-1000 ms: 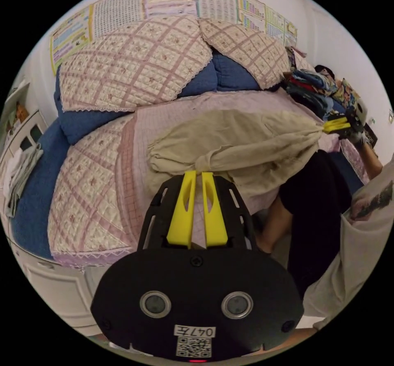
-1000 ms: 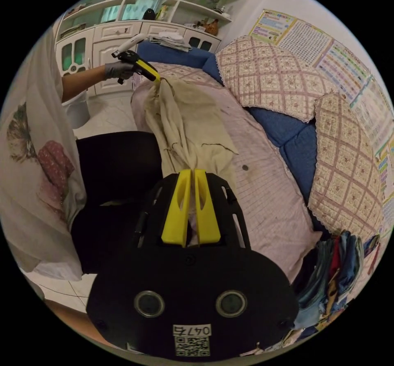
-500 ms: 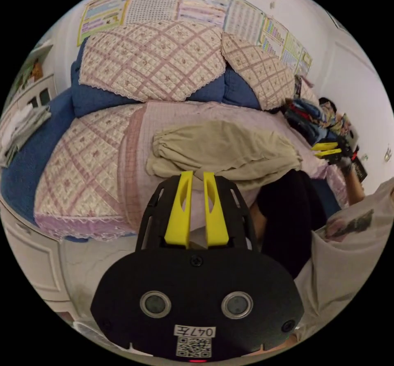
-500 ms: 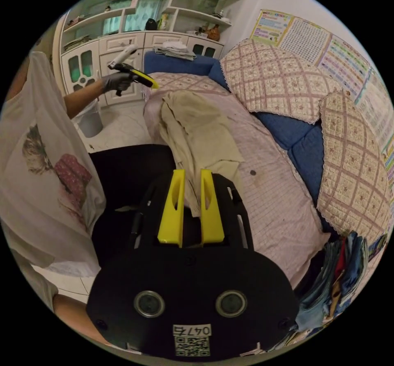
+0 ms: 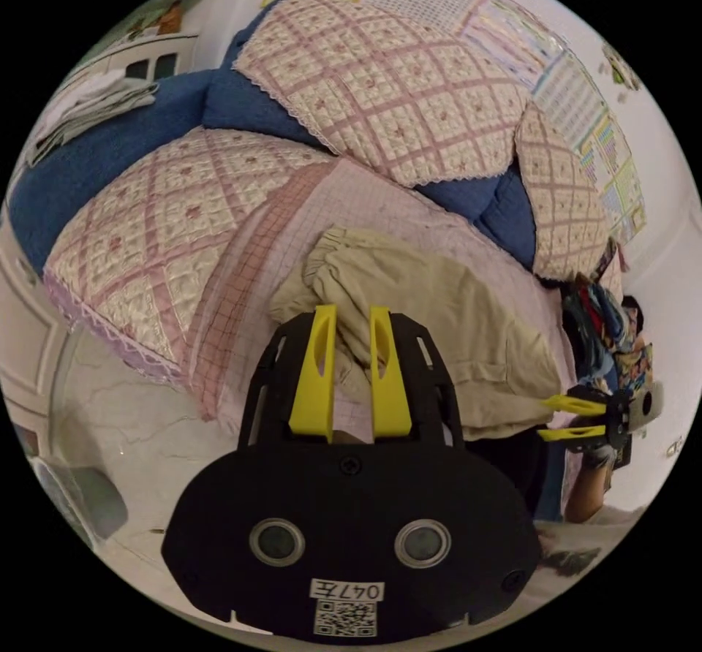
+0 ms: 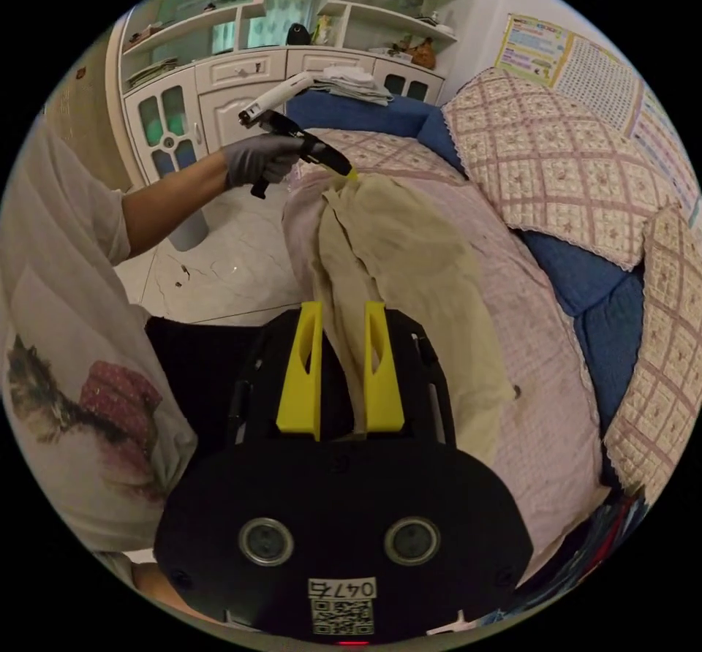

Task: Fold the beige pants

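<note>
The beige pants [image 5: 453, 308] lie lengthwise along the front edge of a pink checked sheet [image 5: 307, 206], loosely folded and rumpled. My left gripper [image 5: 349, 313] stands open right at their gathered end, with cloth showing in the gap but not pinched. In the right gripper view the same pants [image 6: 409, 264] run away from my right gripper [image 6: 342, 308], which is open over their near end. A gloved hand holds the left gripper [image 6: 347, 172] with its yellow tips at the far end of the pants. The right gripper [image 5: 567, 418] also appears open beside the other end.
Quilted checked cushions [image 6: 563, 162] and blue upholstery [image 6: 607, 279] back the sheet. A pile of colourful clothes [image 5: 607, 323] sits past the pants. White cabinets and shelves [image 6: 212, 96] stand beyond a tiled floor [image 6: 219, 264]. The person's light shirt [image 6: 73, 359] and dark trousers [image 6: 197, 367] are close by.
One second ago both grippers were shut on the pants' ends, holding them stretched. Both have let go; the pants now lie on the sheet, and the left gripper has moved back to their end.
</note>
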Available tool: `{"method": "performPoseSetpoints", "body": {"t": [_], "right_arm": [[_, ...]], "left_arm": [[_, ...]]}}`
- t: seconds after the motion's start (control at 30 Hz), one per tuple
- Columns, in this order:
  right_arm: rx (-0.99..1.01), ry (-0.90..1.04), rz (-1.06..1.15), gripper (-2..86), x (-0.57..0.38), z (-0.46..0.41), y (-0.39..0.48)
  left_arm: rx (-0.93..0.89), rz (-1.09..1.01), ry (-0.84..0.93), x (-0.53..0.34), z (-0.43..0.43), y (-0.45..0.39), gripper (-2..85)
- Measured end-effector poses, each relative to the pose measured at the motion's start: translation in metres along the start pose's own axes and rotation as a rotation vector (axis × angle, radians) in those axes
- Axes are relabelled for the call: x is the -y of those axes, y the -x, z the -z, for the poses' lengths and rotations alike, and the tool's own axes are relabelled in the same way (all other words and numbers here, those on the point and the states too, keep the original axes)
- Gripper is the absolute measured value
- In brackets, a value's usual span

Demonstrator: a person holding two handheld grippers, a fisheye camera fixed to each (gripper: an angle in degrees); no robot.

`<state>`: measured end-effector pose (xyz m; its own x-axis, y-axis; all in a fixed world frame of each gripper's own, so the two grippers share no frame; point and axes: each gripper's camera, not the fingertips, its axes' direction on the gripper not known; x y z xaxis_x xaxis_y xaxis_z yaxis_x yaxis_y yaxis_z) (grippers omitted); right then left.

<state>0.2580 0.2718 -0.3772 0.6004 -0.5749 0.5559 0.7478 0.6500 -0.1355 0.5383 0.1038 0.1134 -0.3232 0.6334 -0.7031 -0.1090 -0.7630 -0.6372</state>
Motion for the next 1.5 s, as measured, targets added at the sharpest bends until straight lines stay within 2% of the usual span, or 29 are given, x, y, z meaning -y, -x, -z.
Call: {"method": "performPoseSetpoints", "body": {"t": [0.2, 0.4, 0.5, 0.57, 0.63, 0.7, 0.83, 1.03, 1.13, 1.23, 1.37, 1.5], "right_arm": [[0.058, 0.141, -0.011, 0.9, 0.037, -0.051, -0.005], [0.006, -0.042, 0.001, -0.5, 0.042, -0.021, 0.004], [0.030, -0.024, 0.029, -0.6, 0.042, -0.028, 0.012], [0.030, 0.004, 0.035, -0.6, 0.044, -0.040, 0.015], [0.039, 0.006, 0.017, -0.5, 0.048, -0.048, 0.014], [0.036, -0.006, 0.007, -0.5, 0.051, -0.047, 0.013], [0.031, -0.024, -0.004, -0.5, 0.056, -0.046, 0.010], [0.037, 0.000, 0.002, -0.4, 0.065, -0.062, 0.011], [-0.002, -0.022, 0.012, -0.4, 0.069, -0.059, 0.014], [0.006, -0.043, 0.016, -0.4, 0.071, -0.059, 0.013], [0.085, 0.027, 0.014, -0.4, 0.077, -0.084, 0.008], [0.143, 0.112, 0.007, -0.4, 0.083, -0.112, 0.006]], "left_arm": [[0.022, -0.068, -0.052, 0.061, 0.008, -0.037, 0.0], [0.023, -0.139, -0.202, 0.114, 0.060, -0.071, -0.7], [0.011, -0.130, -0.134, 0.129, 0.057, -0.075, -0.4], [-0.054, -0.062, -0.011, 0.147, 0.028, -0.071, 0.4], [-0.093, -0.007, 0.033, 0.160, 0.010, -0.068, 3.6], [-0.145, 0.049, 0.033, 0.173, 0.001, -0.067, 6.0], [-0.136, 0.108, 0.039, 0.201, -0.016, -0.074, 7.5], [-0.088, 0.011, 0.000, 0.240, -0.027, -0.121, 0.1], [-0.100, -0.063, -0.109, 0.253, -0.008, -0.148, -0.6], [0.027, -0.147, -0.174, 0.254, 0.018, -0.176, -0.8], [0.051, -0.086, -0.011, 0.245, -0.022, -0.162, -0.8], [0.020, -0.037, -0.001, 0.241, -0.039, -0.156, -0.8]]}}
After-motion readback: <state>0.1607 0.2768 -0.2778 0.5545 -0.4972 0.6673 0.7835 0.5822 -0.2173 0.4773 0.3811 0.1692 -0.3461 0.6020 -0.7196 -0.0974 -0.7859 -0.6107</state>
